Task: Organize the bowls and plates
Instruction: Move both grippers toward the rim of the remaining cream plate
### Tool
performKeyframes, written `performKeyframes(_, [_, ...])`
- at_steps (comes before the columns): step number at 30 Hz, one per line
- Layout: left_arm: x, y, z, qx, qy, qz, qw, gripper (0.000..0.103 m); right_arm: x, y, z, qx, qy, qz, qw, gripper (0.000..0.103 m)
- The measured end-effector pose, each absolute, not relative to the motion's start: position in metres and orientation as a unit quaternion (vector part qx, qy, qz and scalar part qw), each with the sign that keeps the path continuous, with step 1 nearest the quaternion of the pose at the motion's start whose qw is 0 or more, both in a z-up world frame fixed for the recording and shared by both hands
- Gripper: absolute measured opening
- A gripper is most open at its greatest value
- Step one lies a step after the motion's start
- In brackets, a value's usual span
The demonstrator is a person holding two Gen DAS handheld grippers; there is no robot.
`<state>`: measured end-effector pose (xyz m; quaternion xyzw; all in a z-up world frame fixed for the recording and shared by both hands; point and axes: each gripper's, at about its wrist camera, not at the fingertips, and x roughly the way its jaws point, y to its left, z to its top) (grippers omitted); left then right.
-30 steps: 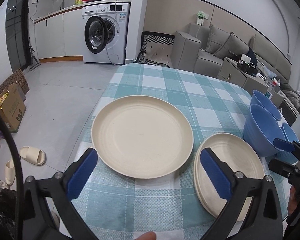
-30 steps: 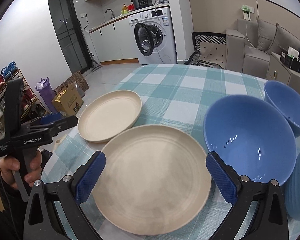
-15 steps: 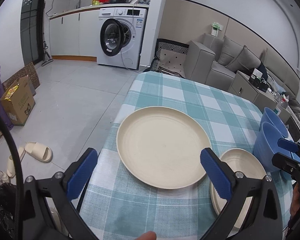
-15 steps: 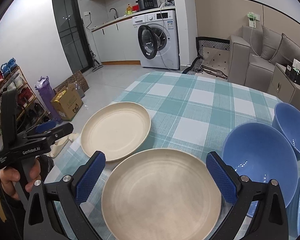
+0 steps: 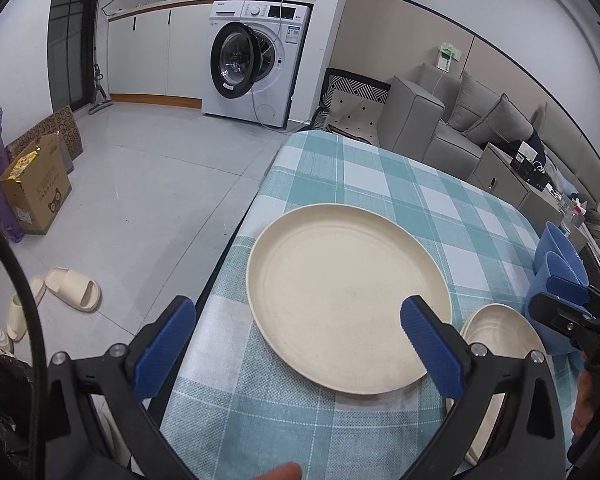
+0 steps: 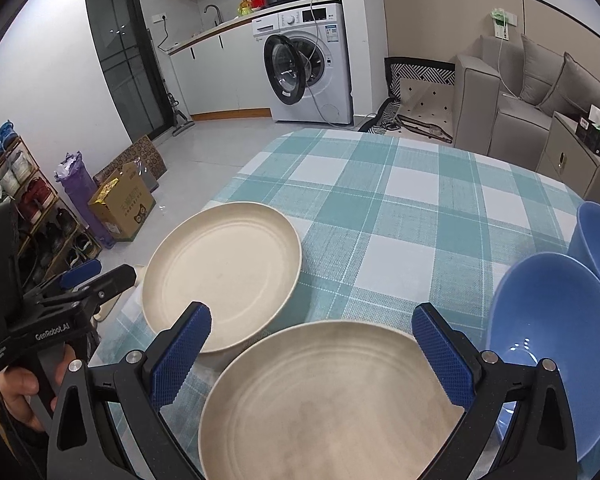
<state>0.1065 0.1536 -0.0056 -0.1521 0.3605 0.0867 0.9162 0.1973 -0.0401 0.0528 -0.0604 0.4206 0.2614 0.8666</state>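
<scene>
A cream plate lies alone near the table's left edge; it also shows in the right wrist view. A second cream plate, seemingly stacked on another, lies to its right. Blue bowls stand at the right. My left gripper is open and empty, above the near-left rim of the lone plate. My right gripper is open and empty, over the stacked plate's near part.
The table wears a teal checked cloth; its left edge drops to the floor. A washing machine, a grey sofa, a cardboard box and slippers are around it.
Both grippers have drawn back from the table and stayed open. The plates and bowls look smaller and have not moved.
</scene>
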Motion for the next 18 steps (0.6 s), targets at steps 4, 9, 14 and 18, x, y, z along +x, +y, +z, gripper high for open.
performKeyframes(4, [0.111,0.156,-0.013,-0.153,0.366,0.082,0.914,0.103,0.205,-0.028,0.044,-0.064,0.427,0.263,0.863,0.102])
performKeyframes(9, [0.115,0.162,-0.025,-0.170,0.376,0.075,0.908,0.102,0.214,-0.015,0.034,-0.067,0.438,0.260,0.858,0.102])
performKeyframes(14, [0.118,0.167,-0.035,-0.181,0.384,0.075,0.902,0.102,0.218,-0.005,0.022,-0.075,0.448,0.256,0.853,0.102])
performKeyframes(18, [0.121,0.170,-0.041,-0.192,0.389,0.079,0.898,0.102,0.223,0.002,0.014,-0.076,0.456,0.255,0.849,0.102])
